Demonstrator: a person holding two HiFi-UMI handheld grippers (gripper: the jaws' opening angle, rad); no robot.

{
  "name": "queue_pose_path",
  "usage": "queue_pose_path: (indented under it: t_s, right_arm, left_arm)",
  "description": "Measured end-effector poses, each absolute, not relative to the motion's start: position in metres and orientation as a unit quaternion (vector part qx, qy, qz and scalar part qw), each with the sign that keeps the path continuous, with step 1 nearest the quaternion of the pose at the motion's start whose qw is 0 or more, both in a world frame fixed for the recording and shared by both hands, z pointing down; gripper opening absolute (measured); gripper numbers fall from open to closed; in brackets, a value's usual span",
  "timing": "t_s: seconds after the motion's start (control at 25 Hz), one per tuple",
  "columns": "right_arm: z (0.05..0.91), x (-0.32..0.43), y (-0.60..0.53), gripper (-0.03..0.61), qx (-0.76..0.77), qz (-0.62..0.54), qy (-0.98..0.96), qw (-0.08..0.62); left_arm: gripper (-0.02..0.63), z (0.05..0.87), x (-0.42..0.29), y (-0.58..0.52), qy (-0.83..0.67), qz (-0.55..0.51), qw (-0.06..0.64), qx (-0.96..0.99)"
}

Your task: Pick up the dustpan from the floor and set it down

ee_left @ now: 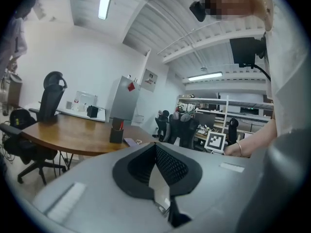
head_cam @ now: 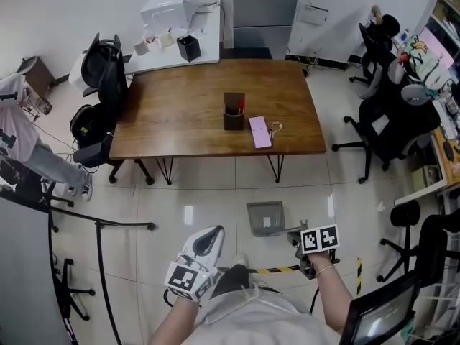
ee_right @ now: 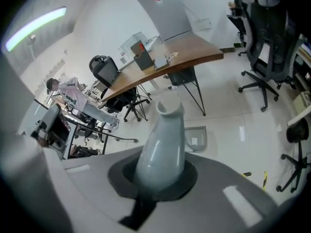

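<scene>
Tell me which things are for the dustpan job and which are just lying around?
For the job:
- dustpan, grey
- right tongs, shut on its handle
- floor

Just lying about:
- wooden table
- pen holder
- pink phone
- office chair
- left tongs, holding nothing
</scene>
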State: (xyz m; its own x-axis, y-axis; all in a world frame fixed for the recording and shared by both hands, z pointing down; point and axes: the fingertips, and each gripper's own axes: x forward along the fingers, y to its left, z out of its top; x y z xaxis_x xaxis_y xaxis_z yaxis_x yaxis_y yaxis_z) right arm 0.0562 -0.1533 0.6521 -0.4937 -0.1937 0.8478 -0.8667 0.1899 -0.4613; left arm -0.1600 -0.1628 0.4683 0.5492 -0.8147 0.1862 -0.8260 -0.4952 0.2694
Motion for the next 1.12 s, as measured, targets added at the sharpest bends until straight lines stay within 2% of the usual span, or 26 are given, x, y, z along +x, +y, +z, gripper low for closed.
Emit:
queue_pose_path:
  t_s: [0.24,0.64,0.96,1.12]
  right_arm:
    - [0.61,0.072,-0.088,0.006,0.387,0.483,-0.731,0.288]
    - [0.567,0.097,0.01,0.006,0.366,0.446,-0.77,0.273]
    - [0.558,0.103,0.042,0.005,0.373,0.444,-0.771,0.265]
    - [0.557,0.1,0.046,0.005,0.373,0.442,-0.771,0.266]
  left_arm:
    - [0.015,0.454,-0.148,-0.091,-0.498,0.003,0.14,0.856]
    - [0.015,0.443,-0.109,0.031,-0.524,-0.007,0.12,0.843]
    - [0.015,0.413,-0.112,0.05,-0.522,-0.014,0.087,0.848]
    - [0.015,0.392,-0.111,0.051,-0.519,-0.025,0.038,0.853]
